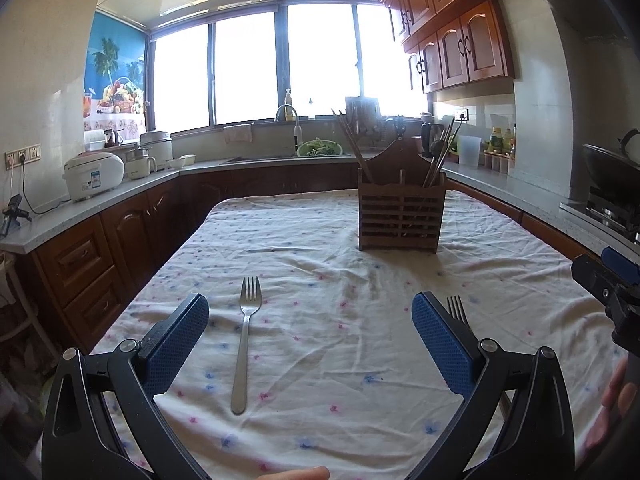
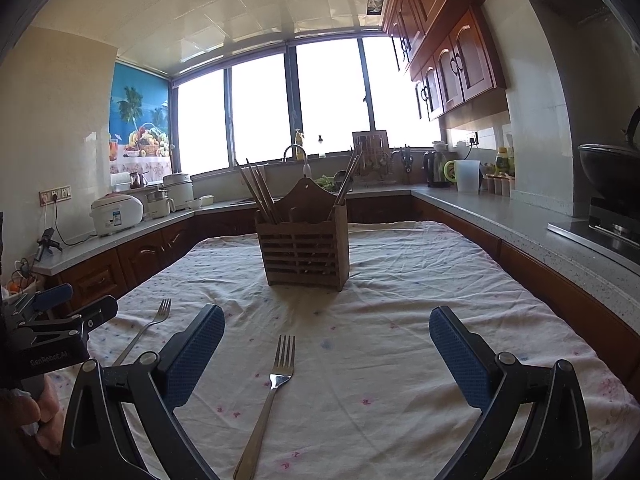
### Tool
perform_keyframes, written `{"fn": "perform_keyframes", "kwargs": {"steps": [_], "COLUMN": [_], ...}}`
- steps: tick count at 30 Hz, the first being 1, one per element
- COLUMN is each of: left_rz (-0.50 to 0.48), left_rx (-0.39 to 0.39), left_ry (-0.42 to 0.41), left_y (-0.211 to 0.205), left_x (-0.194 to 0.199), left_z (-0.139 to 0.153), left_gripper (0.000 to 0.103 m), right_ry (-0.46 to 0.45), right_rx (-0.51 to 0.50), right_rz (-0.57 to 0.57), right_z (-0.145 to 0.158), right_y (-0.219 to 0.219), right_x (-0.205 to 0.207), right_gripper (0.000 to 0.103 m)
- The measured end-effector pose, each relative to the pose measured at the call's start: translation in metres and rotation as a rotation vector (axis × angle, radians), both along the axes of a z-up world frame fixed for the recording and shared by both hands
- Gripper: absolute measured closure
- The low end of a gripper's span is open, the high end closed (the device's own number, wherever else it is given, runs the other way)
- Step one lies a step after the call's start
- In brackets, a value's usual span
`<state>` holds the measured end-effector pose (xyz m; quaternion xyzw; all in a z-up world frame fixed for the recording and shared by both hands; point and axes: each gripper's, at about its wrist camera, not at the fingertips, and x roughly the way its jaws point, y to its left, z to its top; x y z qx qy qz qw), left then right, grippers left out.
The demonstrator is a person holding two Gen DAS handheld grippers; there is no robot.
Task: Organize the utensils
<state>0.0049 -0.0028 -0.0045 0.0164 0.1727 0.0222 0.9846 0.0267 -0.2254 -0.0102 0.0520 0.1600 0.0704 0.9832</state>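
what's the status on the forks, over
Left gripper open, empty; right gripper open, empty. Two forks flat on the tablecloth: left fork, right fork. Wooden holder ahead, path clear.

The table [image 1: 320,432] is viewed low from its near edge by both wrist cameras, side by side; the wooden holder [image 1: 401,216] [image 2: 303,246] and windows are shared.

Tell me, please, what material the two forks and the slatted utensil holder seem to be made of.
The forks: likely stainless steel, silvery with bright glints. The utensil holder: apparently wood, brown, matte, cut into slats.
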Motion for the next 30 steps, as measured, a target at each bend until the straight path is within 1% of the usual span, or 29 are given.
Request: {"fn": "perform_keyframes", "kwargs": {"steps": [6, 30], "left_rz": [-0.002, -0.009], "left_rx": [0.002, 0.017], "left_ry": [-0.009, -0.001], "left_y": [-0.0006, -0.0045], "left_x": [-0.0007, 0.0005], "left_z": [0.0004, -0.0004], "left_gripper": [0.0, 0.0], "right_ry": [-0.001, -0.015], "right_rx": [0.005, 0.014], "right_rz": [0.0, 0.005], "right_z": [0.0001, 0.0034], "right_y": [-0.0002, -0.0017], "right_x": [-0.0008, -0.0022], "right_gripper": [0.0, 0.0]}}
